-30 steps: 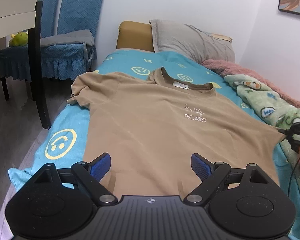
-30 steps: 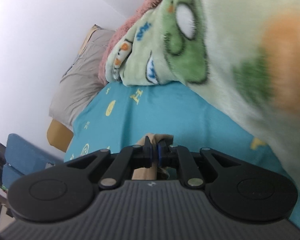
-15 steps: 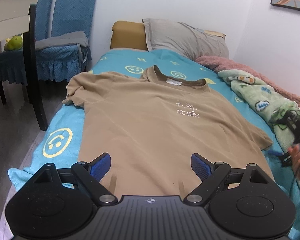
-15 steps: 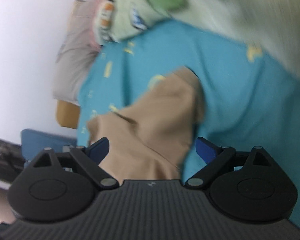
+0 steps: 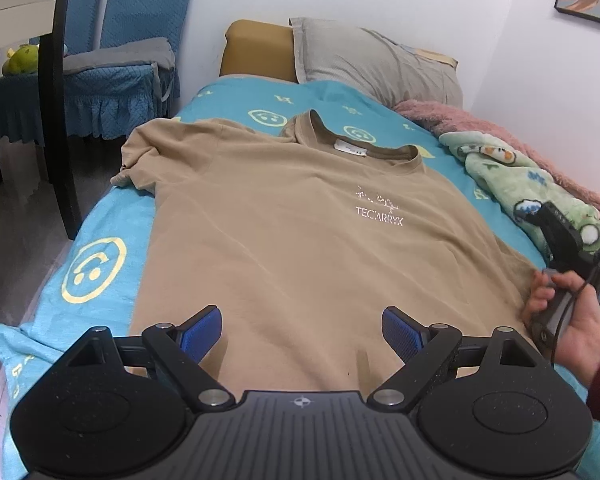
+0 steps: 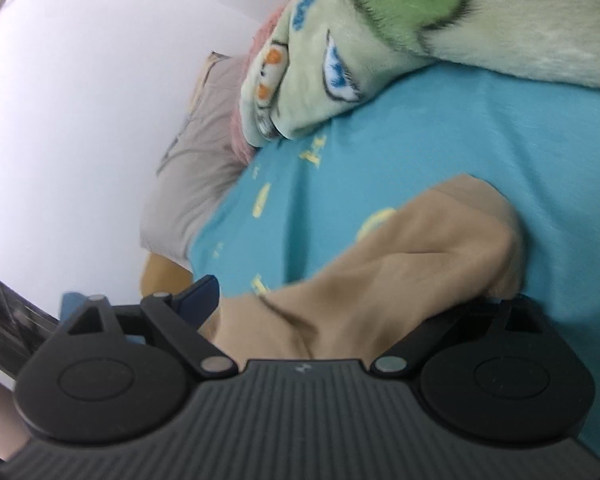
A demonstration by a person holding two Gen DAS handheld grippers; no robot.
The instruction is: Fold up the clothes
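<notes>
lying flat and face up on the blue smiley-print sheet (image 5: 96, 264), the tan t-shirt (image 5: 300, 240) has its collar toward the grey pillow (image 5: 376, 64) and its hem nearest the left wrist camera; the left gripper (image 5: 302, 330) hovers over the hem with its blue pads spread wide, grasping nothing; the person's right hand (image 5: 572, 316) holds the right gripper (image 6: 356, 300) at the shirt's right edge, by the green cartoon blanket (image 5: 516, 184); in the right wrist view its fingers stand apart, a bunched sleeve lying between them and hiding one pad, so it is released rather than clenched; blue-covered chairs (image 5: 112, 60) stand beside the bed on the left
</notes>
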